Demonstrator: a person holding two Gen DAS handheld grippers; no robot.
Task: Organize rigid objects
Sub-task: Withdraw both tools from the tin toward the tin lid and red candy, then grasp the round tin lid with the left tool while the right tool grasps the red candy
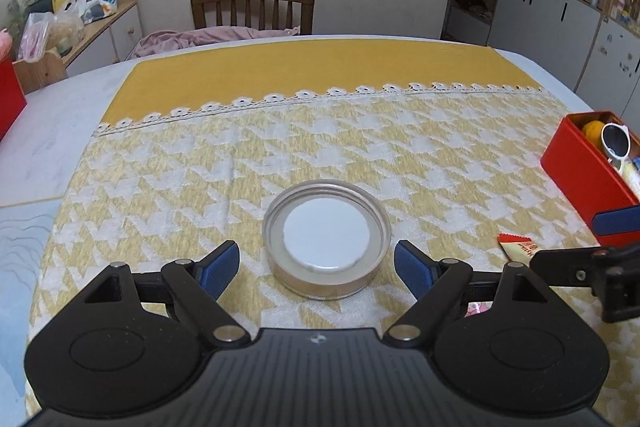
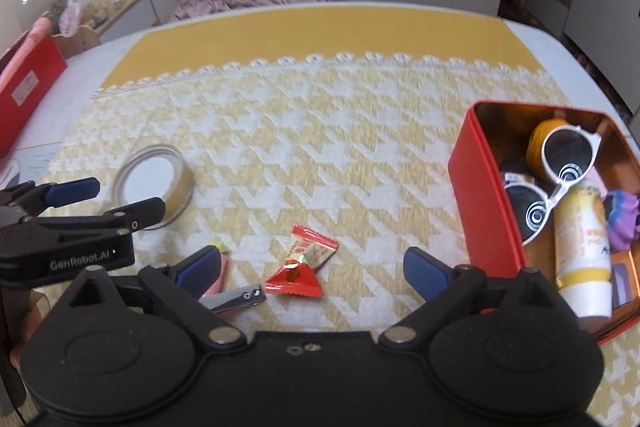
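Left tongs frame the lid; only right view shows sunglasses whole.

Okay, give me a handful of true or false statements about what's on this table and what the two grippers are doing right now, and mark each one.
1. The left gripper is open, with the round clear-rimmed lid between its fingers, not clamped. True.
2. The right gripper is shut on the red-and-cream candy wrapper. False: its jaws stand open and the wrapper lies on the cloth between them.
3. White-framed sunglasses lie inside the red tin box. True.
4. The red tin box is empty. False: it holds the sunglasses, a cream-and-yellow bottle and more.
5. A wooden chair stands at the table's far side. True.
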